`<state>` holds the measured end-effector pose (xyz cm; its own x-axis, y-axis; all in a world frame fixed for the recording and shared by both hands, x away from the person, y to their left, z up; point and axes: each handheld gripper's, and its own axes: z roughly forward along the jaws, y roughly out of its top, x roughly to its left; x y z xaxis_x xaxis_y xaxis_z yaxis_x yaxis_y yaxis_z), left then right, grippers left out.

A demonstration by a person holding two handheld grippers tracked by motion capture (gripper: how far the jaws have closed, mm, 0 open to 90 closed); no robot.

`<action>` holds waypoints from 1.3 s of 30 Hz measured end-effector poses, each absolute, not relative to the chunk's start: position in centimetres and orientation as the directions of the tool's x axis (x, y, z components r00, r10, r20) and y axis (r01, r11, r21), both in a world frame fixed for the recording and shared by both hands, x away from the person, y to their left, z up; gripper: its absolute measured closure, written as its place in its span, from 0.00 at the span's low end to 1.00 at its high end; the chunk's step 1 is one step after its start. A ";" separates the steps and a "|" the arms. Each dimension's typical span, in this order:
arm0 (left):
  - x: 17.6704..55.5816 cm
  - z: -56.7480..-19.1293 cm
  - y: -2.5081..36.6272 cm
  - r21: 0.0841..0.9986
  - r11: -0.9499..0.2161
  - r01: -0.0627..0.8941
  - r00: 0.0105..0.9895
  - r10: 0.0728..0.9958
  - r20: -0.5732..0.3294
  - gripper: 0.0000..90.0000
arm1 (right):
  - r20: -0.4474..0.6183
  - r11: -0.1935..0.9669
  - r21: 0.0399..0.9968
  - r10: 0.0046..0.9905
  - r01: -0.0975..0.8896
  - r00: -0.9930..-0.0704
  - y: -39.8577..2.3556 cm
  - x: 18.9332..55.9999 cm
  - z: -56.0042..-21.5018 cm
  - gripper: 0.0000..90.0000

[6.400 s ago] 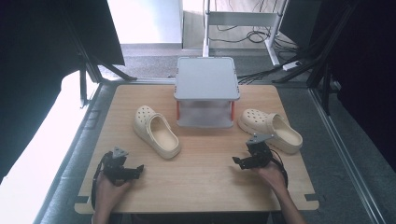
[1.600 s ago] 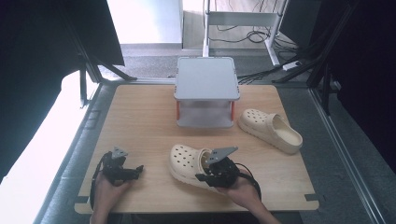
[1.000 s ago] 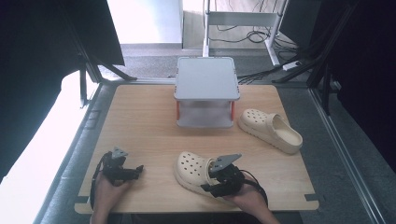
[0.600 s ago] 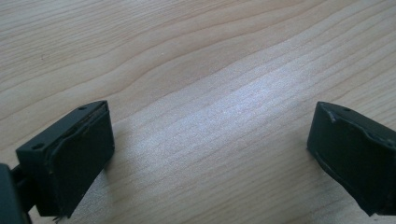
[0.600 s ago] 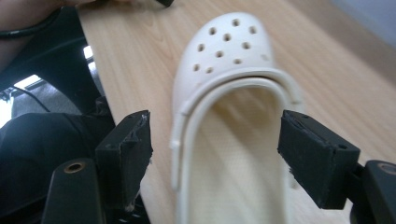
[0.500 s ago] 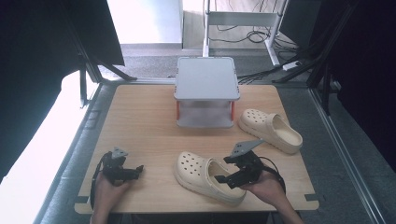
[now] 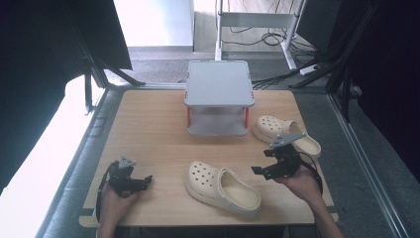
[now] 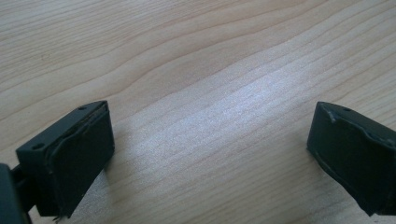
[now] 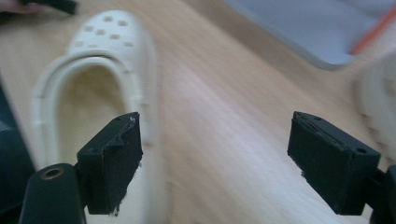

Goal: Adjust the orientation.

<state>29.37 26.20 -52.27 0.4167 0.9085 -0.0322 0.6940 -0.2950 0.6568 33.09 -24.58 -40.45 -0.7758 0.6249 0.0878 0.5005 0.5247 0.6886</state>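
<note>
Hovering between two clogs, right gripper (image 7: 270,167) is open and empty; near clog (image 7: 222,186) sits front-centre, far clog (image 7: 286,135) beside the stand (image 7: 219,97). Left gripper (image 7: 134,181) rests open, idle. Likely next: approach far clog low, pinch its rim squarely.

Tongs (image 8: 210,158) spread wide, nothing between; bare wooden tabletop (image 8: 210,70) beneath.

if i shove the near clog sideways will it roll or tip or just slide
The near clog lies flat on its sole on the smooth table, so it would likely slide, not roll. It looks like light foam, so a high push might tilt it.
</note>
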 end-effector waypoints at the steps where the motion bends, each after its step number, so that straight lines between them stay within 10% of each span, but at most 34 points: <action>1: 29.4 -52.3 26.2 0.657 -0.295 0.694 0.417 0.908 -0.032 0.01 | 0.088 0.525 0.689 0.625 0.500 -0.776 -24.6 33.1 -40.5 0.20; 18: 29.4 -52.3 26.1 0.657 -0.293 0.695 0.414 0.910 -0.032 0.01 | 0.004 0.424 0.677 0.815 0.602 -0.579 -33.0 39.9 -40.3 0.36; 30: 29.4 -52.3 26.1 0.657 -0.293 0.695 0.414 0.910 -0.032 0.01 | 0.011 0.464 0.627 0.798 0.626 -0.603 -33.5 44.2 -43.3 0.54; 39: 29.4 -52.3 26.1 0.657 -0.293 0.695 0.413 0.910 -0.032 0.01 | 0.058 0.439 0.611 0.805 0.659 -0.591 -33.5 44.9 -44.6 0.82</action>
